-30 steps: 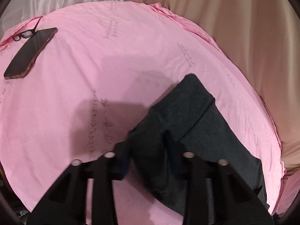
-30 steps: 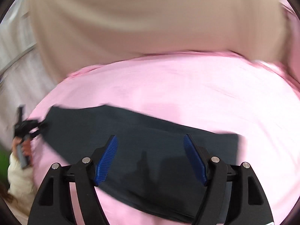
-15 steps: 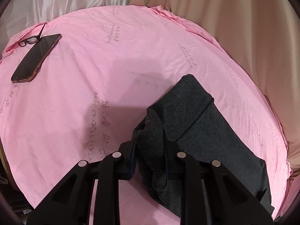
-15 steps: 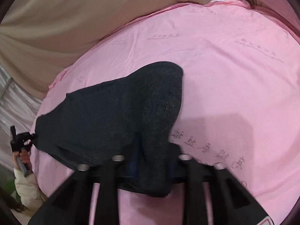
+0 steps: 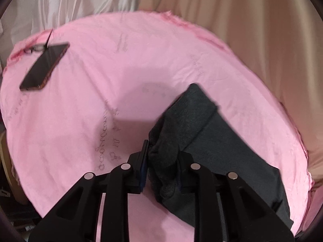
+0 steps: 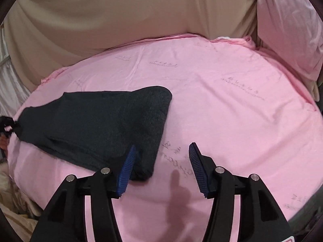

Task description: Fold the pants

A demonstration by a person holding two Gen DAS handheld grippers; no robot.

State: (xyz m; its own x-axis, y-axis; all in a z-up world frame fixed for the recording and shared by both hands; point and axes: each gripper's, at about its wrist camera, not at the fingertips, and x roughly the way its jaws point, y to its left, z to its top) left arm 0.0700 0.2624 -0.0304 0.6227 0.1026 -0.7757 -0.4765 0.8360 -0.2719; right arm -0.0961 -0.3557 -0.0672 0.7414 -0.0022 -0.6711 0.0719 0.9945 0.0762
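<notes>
- Right now my left gripper [image 5: 161,165] is clamped on a bunched corner of the dark grey pants [image 6: 97,125], holding that end a little off the pink sheet [image 6: 232,104].
- My right gripper [image 6: 160,167] has just been opening; its blue pads [image 6: 126,171] stand apart with nothing between them, the left pad just over the folded edge.
- From the right wrist, the pants lie at about ten o'clock, doubled over, the far end reaching the left gripper at nine.
- I judge one fold laid down and released; the next calls for the right gripper to take a fresh hold matching the left.
- A phone [image 5: 45,66] and glasses [image 5: 33,49] sit at ten o'clock in the left view, well clear.
</notes>
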